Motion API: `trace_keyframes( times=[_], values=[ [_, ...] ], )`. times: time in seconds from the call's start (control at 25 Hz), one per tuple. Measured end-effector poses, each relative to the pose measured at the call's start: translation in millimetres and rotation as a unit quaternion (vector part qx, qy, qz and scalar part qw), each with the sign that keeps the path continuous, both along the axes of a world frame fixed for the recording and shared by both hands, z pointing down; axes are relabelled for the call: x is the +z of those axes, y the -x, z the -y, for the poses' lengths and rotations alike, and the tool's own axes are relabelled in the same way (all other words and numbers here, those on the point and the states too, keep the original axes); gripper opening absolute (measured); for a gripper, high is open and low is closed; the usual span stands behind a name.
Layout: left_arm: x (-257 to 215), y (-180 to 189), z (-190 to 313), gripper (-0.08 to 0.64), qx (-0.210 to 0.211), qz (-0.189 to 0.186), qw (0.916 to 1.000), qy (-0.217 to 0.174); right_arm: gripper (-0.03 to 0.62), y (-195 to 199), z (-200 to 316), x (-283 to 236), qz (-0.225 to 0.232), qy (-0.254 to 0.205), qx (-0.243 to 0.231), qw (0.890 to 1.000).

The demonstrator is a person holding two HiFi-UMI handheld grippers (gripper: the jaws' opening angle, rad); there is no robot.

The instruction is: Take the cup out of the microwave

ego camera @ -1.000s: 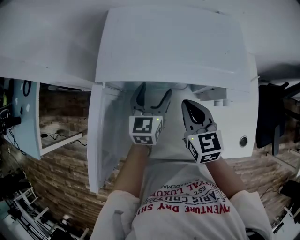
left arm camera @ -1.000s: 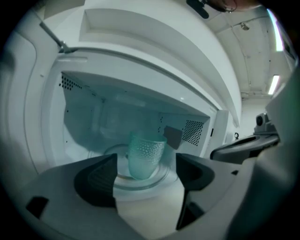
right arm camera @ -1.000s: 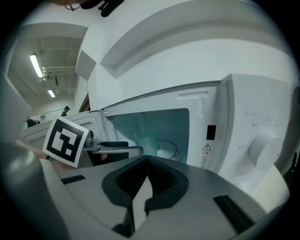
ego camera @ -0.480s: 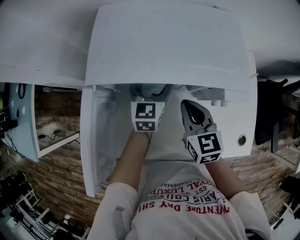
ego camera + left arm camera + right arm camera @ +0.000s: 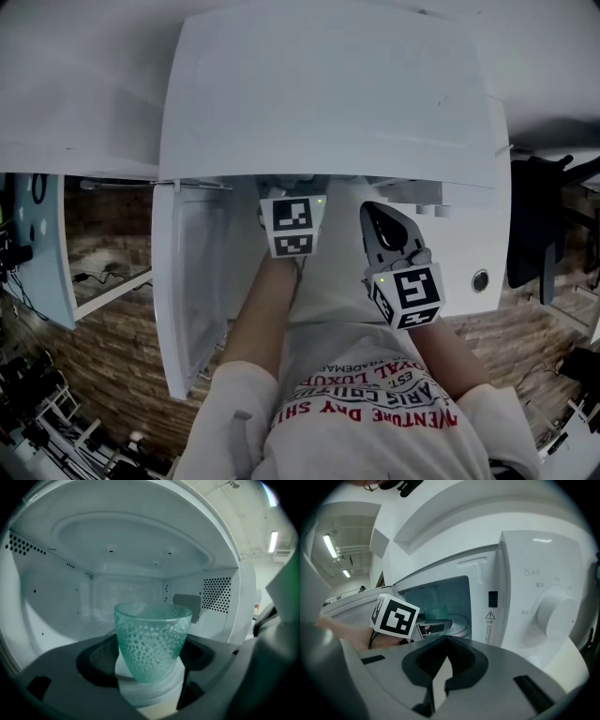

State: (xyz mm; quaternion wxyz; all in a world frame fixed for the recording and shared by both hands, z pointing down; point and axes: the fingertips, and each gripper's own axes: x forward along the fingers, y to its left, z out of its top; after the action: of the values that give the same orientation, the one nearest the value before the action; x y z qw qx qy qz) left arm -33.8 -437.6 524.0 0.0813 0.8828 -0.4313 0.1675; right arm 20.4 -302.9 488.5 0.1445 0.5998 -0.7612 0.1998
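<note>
A green dimpled glass cup (image 5: 152, 641) stands upright on the white turntable (image 5: 150, 693) inside the white microwave (image 5: 328, 94). My left gripper (image 5: 151, 657) reaches into the cavity with one jaw on each side of the cup. The jaws are closing, and I see no pad pressing on the glass. In the head view only its marker cube (image 5: 293, 225) shows; the jaws are hidden under the microwave's top. My right gripper (image 5: 377, 214) is shut and empty in front of the control panel. From the right gripper (image 5: 446, 641) view, the left gripper (image 5: 436, 623) shows at the opening, in front of the cup (image 5: 436, 609).
The microwave door (image 5: 183, 291) hangs open to the left. A round dial (image 5: 555, 613) sits on the control panel right of the opening. A dark chair (image 5: 539, 225) stands at the right, above a brick-patterned floor (image 5: 112, 337).
My left gripper has moved forward into the microwave, so its jaws are now hidden under the top in the head view. The right gripper has stayed in place.
</note>
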Motion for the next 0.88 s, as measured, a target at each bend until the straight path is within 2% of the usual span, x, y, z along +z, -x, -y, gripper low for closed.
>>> trace_keyframes(
  times=[0.08, 0.32, 0.52, 0.88],
  values=[
    [-0.1, 2.3, 1.3, 0.370, -0.004, 0.000, 1.0000, -0.001, 0.005, -1.4, 0.6, 0.0, -0.001, 0.000, 0.001, 1.000],
    [-1.6, 8.5, 0.4, 0.367, -0.013, -0.005, 0.9999, -0.007, 0.005, -6.3, 0.7, -4.1, -0.003, -0.008, 0.007, 1.000],
    [-6.7, 8.1, -4.7, 0.364, -0.005, 0.007, 0.9999, -0.014, 0.005, -7.8, 0.3, -3.0, 0.000, -0.006, 0.007, 1.000],
    [-24.1, 13.5, -36.5, 0.364, 0.001, 0.003, 0.9996, -0.029, 0.005, -6.5, -12.2, -5.0, 0.002, -0.012, 0.002, 1.000]
  ],
)
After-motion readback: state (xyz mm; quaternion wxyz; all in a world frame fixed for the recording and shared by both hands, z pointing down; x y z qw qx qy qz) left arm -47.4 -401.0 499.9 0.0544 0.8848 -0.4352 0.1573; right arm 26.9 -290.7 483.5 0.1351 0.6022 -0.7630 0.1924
